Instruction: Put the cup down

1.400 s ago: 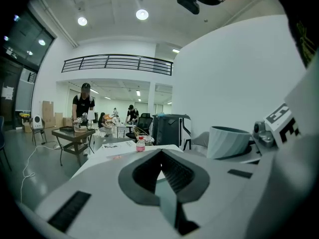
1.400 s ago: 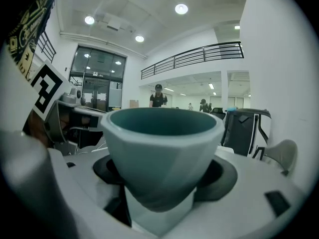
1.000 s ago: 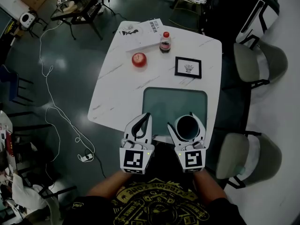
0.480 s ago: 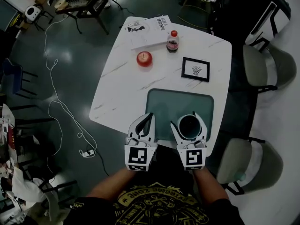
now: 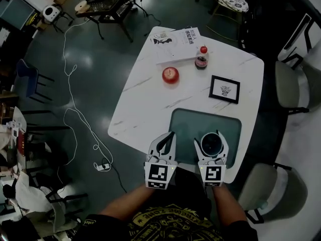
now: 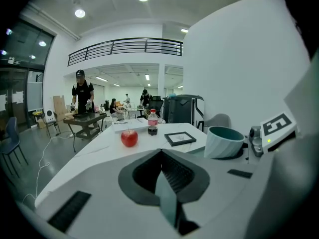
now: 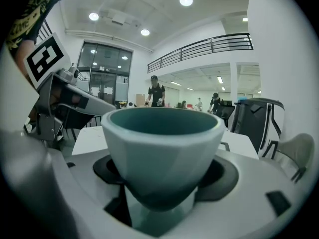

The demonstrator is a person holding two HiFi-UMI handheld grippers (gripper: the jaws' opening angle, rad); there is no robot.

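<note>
No legible text, booklet [image 5: 174,48] cover and shirt [image 5: 168,231] print too small

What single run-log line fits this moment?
right gripper: shut on cup | left gripper: shut, empty | cup: upright, over mat

The white table [image 5: 145,99] carried a teal mat [image 5: 190,124] under and ahead of the right gripper [image 5: 212,143]; farther ahead lay a framed picture [image 5: 224,89], an apple [image 5: 170,75], a bottle [image 5: 202,59] (red-capped) and printed papers [image 5: 175,44].
</note>
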